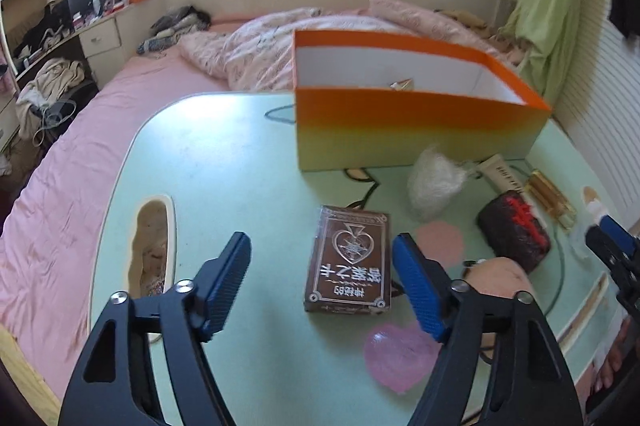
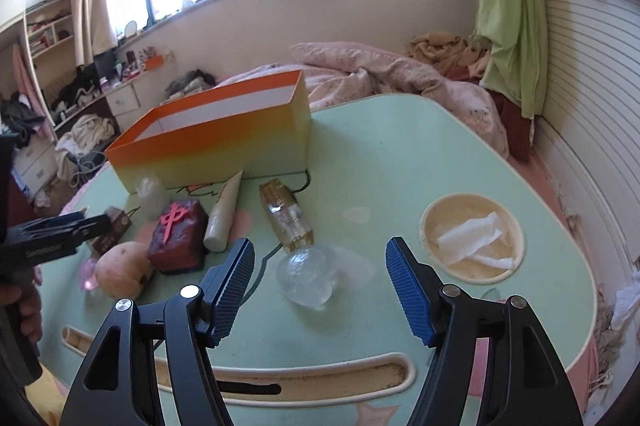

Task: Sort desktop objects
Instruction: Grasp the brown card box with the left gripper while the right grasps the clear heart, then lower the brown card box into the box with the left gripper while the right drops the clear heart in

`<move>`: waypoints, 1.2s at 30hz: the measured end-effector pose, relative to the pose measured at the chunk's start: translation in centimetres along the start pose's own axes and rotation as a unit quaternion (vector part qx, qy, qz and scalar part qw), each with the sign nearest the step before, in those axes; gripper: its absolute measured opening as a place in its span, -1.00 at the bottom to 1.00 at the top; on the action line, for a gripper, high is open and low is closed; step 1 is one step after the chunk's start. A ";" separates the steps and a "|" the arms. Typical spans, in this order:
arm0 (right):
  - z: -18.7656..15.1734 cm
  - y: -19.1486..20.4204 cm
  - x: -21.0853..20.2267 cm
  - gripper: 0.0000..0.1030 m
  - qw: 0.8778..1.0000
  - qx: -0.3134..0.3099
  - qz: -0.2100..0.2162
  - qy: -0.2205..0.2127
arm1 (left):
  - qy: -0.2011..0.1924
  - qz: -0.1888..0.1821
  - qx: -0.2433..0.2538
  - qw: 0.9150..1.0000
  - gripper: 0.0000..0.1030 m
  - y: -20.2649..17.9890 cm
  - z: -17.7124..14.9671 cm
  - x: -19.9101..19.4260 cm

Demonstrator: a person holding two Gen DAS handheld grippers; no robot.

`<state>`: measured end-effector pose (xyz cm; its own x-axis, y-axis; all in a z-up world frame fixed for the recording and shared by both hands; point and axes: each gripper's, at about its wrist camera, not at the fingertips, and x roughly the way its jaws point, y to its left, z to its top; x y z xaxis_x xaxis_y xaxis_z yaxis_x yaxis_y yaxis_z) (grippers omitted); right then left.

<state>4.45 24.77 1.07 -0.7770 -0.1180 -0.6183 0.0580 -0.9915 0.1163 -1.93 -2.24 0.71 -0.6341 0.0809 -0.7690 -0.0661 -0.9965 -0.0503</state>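
Left wrist view — card box [image 1: 349,260] between released left hand-held gripper [image 1: 322,276] fingers, untouched.

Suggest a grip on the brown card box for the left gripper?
Come down from above and close on the brown card box across its two long side edges. It lies flat, lengthwise between the open left gripper fingers, narrower than their gap.

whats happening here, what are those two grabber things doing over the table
A person holds two grippers over a green table to sort clutter into the orange box. The left gripper is open around a brown card box, not gripping. The right gripper is open over a clear ball. Nothing is held yet.
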 end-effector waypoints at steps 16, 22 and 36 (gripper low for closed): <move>-0.2 0.6 0.7 -0.28 1.000 0.003 -0.001 0.018 | -0.005 -0.022 -0.009 1.000 -0.19 0.4 -0.3 -1.3; 1.6 1.6 -0.9 -0.28 1.000 0.002 0.014 -0.005 | -0.031 -0.036 -0.015 0.999 -0.19 0.5 1.0 -3.7; 12.0 6.6 0.1 -0.28 0.995 -0.051 0.040 -0.074 | -0.120 -0.044 0.015 0.992 -0.19 -2.1 11.5 -7.4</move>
<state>-2.75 18.85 11.12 -0.8509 -0.1946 -0.4879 0.1803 -0.9806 0.0766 -5.94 -0.56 13.87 -0.7897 0.1723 -0.5888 -0.1492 -0.9849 -0.0881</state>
